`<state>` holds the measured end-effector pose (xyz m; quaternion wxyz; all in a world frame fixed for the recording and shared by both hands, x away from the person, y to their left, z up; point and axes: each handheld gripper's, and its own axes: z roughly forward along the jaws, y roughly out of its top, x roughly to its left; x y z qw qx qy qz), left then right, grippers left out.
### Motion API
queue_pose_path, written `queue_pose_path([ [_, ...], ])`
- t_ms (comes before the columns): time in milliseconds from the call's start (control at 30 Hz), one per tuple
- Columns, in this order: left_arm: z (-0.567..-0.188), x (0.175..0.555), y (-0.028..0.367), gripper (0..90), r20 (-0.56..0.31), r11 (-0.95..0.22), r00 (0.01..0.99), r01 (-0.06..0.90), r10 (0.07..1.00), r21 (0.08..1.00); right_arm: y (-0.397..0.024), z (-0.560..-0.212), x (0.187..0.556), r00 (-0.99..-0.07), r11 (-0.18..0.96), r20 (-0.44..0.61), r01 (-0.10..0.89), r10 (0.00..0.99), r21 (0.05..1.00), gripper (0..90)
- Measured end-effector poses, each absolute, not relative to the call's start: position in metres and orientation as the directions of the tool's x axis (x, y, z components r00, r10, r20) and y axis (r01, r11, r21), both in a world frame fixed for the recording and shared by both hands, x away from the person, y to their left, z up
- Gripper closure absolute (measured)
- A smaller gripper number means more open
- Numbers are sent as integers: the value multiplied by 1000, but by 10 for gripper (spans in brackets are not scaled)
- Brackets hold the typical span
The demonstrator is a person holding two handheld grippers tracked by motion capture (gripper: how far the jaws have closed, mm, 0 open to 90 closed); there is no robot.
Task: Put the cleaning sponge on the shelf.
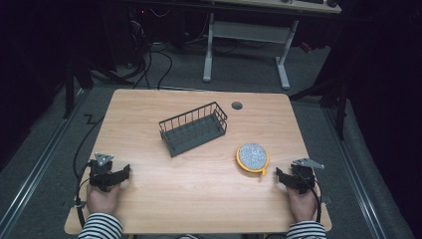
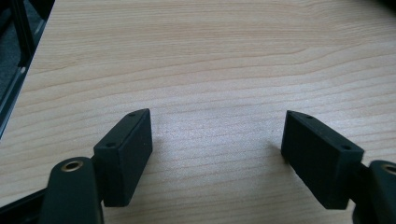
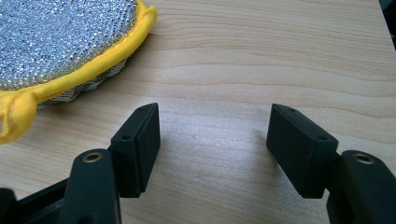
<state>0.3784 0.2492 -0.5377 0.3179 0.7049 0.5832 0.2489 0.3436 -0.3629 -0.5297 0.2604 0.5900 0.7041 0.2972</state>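
Your left gripper (image 1: 124, 173) rests at the near-left part of the wooden table (image 1: 199, 194), held in your left hand (image 1: 103, 196); its jaws stand wide apart with nothing between them, and the left gripper view confirms bare wood grain in the gap (image 2: 217, 154). Your right gripper (image 1: 279, 175) sits at the near-right part of the table in your right hand (image 1: 301, 201), jaws likewise spread wide and holding nothing; in the right gripper view (image 3: 214, 149) the gap shows only table surface. Striped sleeves (image 1: 102, 226) cover both of your forearms at the near edge. A round scouring pad (image 1: 253, 158), silver mesh on top with a yellow rim and a small yellow loop, lies flat on the table just beyond and to the left of the right gripper, near it but apart from the jaws; in the right gripper view it sits at the upper left (image 3: 56, 42), clear of the left jaw. A dark wire basket (image 1: 194, 128) stands upright near the middle of the table, set at an angle to the table edges, well apart from both grippers and near the pad without touching it. A round cable hole (image 1: 237, 105) sits in the tabletop toward the far edge, beyond the basket. A black cable (image 1: 82, 149) trails from the left gripper off the left edge of the table.
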Motion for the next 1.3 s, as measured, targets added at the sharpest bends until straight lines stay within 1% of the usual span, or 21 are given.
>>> queue_pose_path([
  [167, -538, 378, 248, 227, -10, -136, 211, 666, 977, 733, -363, -530, 344, -170, 129, -16, 675, 985, 726, 350],
  [533, -538, 378, 247, 216, -19, -147, 237, 663, 971, 734, -363, -530, 344, -174, 131, -17, 674, 985, 727, 349],
  [600, -538, 377, 246, 219, -19, -169, 268, 659, 963, 733, -363, -530, 344, -174, 131, -17, 674, 985, 727, 349],
  [667, -538, 377, 245, 220, -18, -173, 274, 656, 962, 734, -363, -530, 344, -174, 131, -17, 674, 985, 727, 349],
  [800, -537, 376, 246, 249, -17, -169, 267, 655, 964, 736, -363, -530, 344, -173, 131, -17, 675, 985, 726, 349],
  [867, -536, 377, 248, 304, -42, -144, 258, 656, 965, 741, -363, -530, 344, -172, 129, -15, 675, 985, 726, 349],
  [1133, -536, 377, 245, 313, -48, -139, 259, 656, 965, 742, -363, -530, 344, -172, 126, -11, 675, 985, 727, 349],
  [1300, -528, 378, 241, 314, -49, -159, 289, 651, 956, 742, -363, -530, 344, -172, 126, -11, 675, 985, 727, 349],
])
